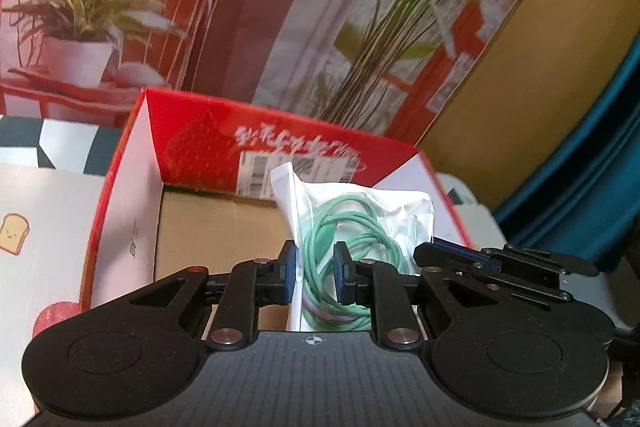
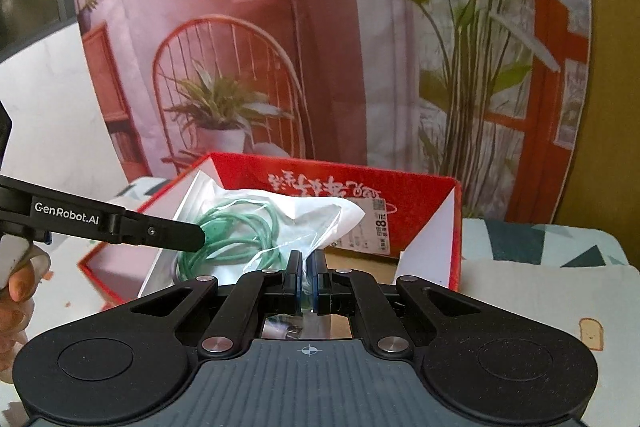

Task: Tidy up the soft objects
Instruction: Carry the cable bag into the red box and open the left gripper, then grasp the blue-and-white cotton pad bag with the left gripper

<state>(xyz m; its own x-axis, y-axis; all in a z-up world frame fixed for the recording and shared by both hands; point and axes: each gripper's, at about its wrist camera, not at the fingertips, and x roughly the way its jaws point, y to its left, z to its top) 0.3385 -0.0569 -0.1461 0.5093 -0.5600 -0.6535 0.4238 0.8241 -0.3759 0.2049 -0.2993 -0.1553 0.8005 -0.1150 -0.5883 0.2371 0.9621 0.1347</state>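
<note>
A clear plastic bag with a coiled green cable hangs over the open red box, whose floor is bare brown cardboard. My left gripper is shut on the bag, its blue pads pressing the coil from both sides. My right gripper reaches in from the right to the bag's far edge. In the right wrist view, the right gripper is shut on a thin edge of the bag. The left gripper comes in from the left onto the green cable, above the red box.
The box stands on a cloth with toast pictures and teal shapes. Behind it rises a printed backdrop of a chair and plants. Teal fabric hangs at the right. A person's hand holds the left gripper.
</note>
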